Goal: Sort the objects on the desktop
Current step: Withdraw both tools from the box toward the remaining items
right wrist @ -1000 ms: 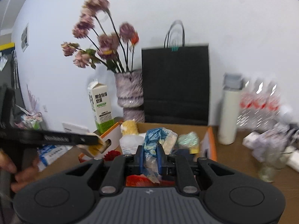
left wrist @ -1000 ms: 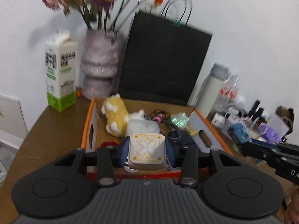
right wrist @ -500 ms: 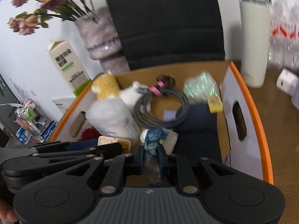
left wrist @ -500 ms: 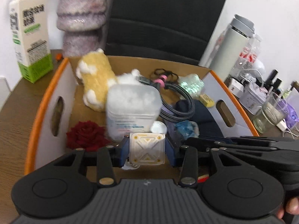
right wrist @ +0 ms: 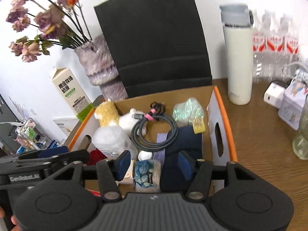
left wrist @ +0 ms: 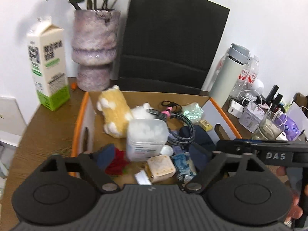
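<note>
An orange-rimmed cardboard box (left wrist: 78, 127) holds the sorted items. In the left wrist view my left gripper (left wrist: 152, 154) hangs over the box's near end with its jaws opening wide. A cream square case (left wrist: 160, 165) lies loose below them, touching neither pad. My right gripper (right wrist: 154, 164) is also opening. A blue patterned packet (right wrist: 147, 175) rests in the box (right wrist: 227, 127) between its fingers, and the pads stand clear of it. The packet (left wrist: 182, 165) lies just right of the case. The right gripper's body (left wrist: 269, 154) reaches in from the right.
Inside the box are a yellow plush (left wrist: 115, 113), a clear cotton-swab tub (left wrist: 146, 134), a coiled cable (right wrist: 154, 130), a red rose (left wrist: 117, 161) and a dark pouch (right wrist: 184, 140). Behind stand a milk carton (left wrist: 48, 65), vase (left wrist: 94, 50), black bag (left wrist: 169, 44) and thermos (right wrist: 238, 57).
Both grippers came forward over the box, then spread their jaws. The cream case dropped out of the left one and the blue packet out of the right one into the box.
</note>
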`<action>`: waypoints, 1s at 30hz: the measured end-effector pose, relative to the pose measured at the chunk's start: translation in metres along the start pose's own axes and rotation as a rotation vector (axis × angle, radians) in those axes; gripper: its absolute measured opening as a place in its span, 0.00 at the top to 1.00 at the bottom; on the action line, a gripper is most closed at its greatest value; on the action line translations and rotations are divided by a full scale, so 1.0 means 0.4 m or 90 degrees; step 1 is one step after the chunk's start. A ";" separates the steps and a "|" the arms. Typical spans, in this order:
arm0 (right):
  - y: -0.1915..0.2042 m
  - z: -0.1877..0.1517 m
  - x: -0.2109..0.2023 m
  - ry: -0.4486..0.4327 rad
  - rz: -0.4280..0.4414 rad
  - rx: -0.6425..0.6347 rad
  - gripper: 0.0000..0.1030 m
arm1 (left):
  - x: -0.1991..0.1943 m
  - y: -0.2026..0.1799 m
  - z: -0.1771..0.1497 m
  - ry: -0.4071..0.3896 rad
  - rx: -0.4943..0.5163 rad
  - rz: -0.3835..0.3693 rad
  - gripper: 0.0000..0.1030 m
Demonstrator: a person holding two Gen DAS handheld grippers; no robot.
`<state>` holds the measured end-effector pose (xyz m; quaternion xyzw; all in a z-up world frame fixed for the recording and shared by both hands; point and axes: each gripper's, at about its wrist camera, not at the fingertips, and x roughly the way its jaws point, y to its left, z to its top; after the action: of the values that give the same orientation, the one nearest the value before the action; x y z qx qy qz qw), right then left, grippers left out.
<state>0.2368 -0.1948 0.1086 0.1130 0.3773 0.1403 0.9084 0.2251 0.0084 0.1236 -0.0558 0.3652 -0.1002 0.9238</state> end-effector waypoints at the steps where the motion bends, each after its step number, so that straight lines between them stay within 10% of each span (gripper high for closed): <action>1: 0.008 0.001 -0.014 -0.003 -0.003 -0.007 0.46 | -0.010 0.000 0.003 0.005 0.006 0.001 0.05; 6: 0.072 -0.007 -0.083 -0.046 -0.068 -0.084 0.23 | -0.069 -0.014 0.010 -0.018 0.019 0.039 0.00; 14: 0.108 -0.052 -0.182 -0.115 -0.148 -0.141 0.21 | -0.151 -0.033 -0.039 -0.090 0.015 0.117 0.00; 21: 0.109 -0.167 -0.248 -0.210 -0.103 -0.139 0.19 | -0.250 -0.066 -0.148 -0.232 0.021 0.084 0.00; 30: 0.100 -0.333 -0.261 -0.187 -0.081 -0.109 0.19 | -0.301 -0.110 -0.304 -0.202 0.067 0.113 0.00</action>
<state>0.0642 -0.1798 0.0974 0.0304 0.2335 0.0964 0.9671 0.0494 -0.0108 0.1228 0.0100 0.2126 -0.0273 0.9767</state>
